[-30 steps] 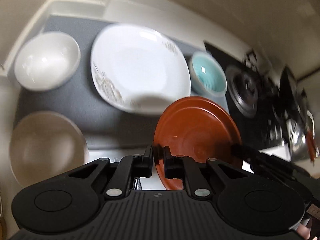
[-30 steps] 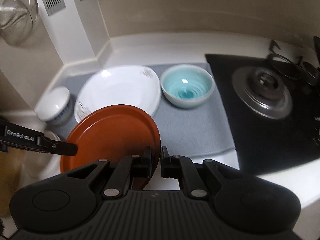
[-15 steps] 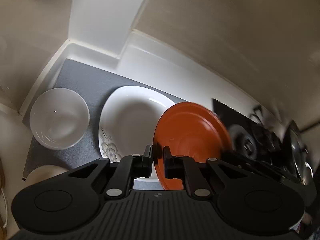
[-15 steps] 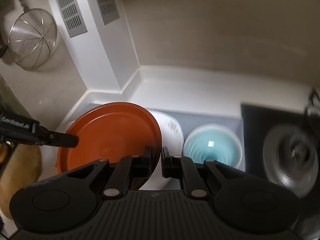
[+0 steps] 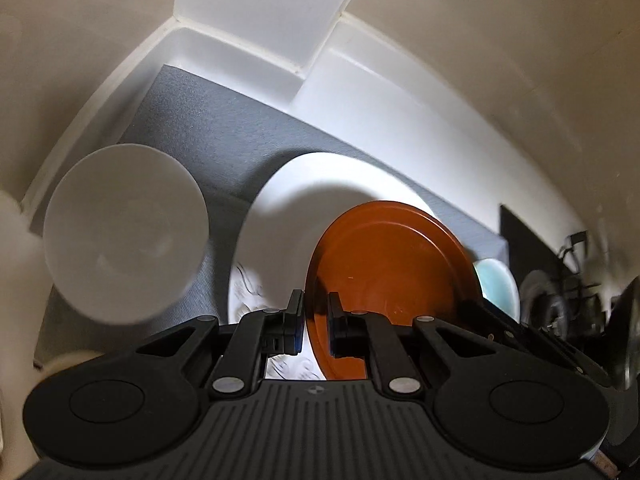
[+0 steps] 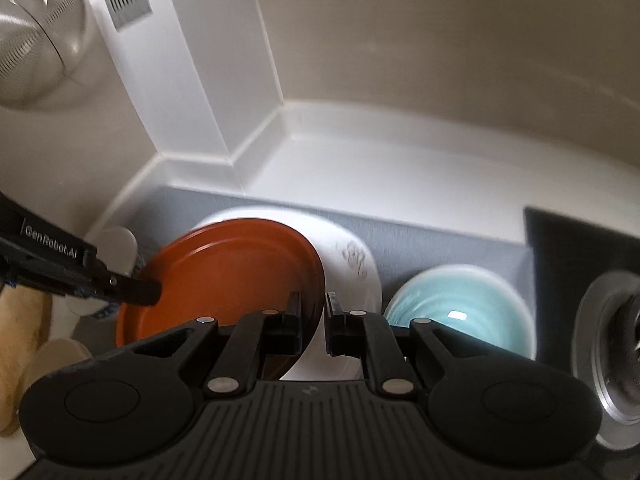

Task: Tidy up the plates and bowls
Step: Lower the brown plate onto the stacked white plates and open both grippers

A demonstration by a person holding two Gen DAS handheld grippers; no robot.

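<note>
Two hand-held grippers share one load: the left hand-held gripper (image 5: 316, 320) is clamped on the near rim of the red-brown plate (image 5: 388, 264), and the right hand-held gripper (image 6: 312, 320) is pinched on the opposite rim of that plate (image 6: 224, 276), its far edge met by the left tool's finger in the right wrist view. The plate hangs in the air, tilted, above the white patterned plate (image 6: 352, 264) that lies on the grey mat (image 5: 200, 120) on the bench.

It looks rigid and light, probably plastic or glazed ware, with a smooth raised lip; I judge the lip the only sound hold, and a slick one, so both grips should stay square to the edge.

Around it stand a white bowl (image 5: 124, 232) to the left, a turquoise bowl (image 6: 460, 312) to the right, and the stove burner (image 6: 616, 340) beyond.

Compared with a second ago, the plate has risen and travelled back over the white plate, with more wall now in both views.
</note>
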